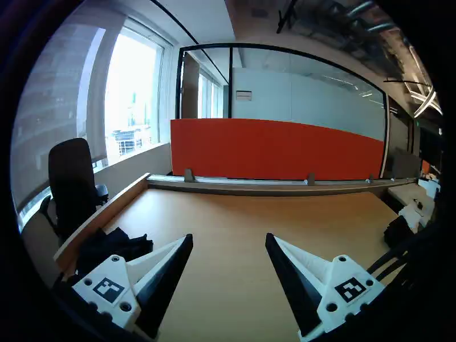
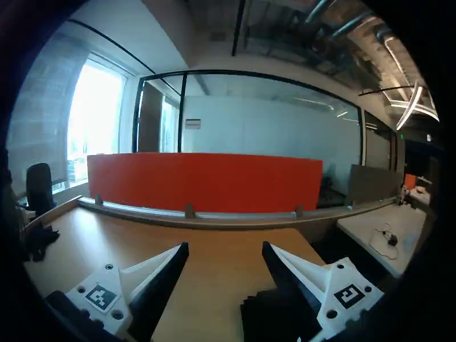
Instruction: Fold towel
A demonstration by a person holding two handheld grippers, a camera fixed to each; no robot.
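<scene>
Left hand-held gripper [image 1: 228, 236]: fingers spread wide, nothing between them, over wooden desk [image 1: 239, 216]. Dark cloth [image 1: 117, 245]: crumpled at desk's left edge. Orange partition [image 1: 273, 148]: along far edge. Black office chair [image 1: 71, 182]: beside window [image 1: 131, 102].

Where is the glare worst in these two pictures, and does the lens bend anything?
Left gripper view: the tall bright window is blown out to white, and the orange partition panel looks bowed by the fisheye lens. Right gripper view: the window is washed out too, and the angled ceiling strip light flares.
</scene>
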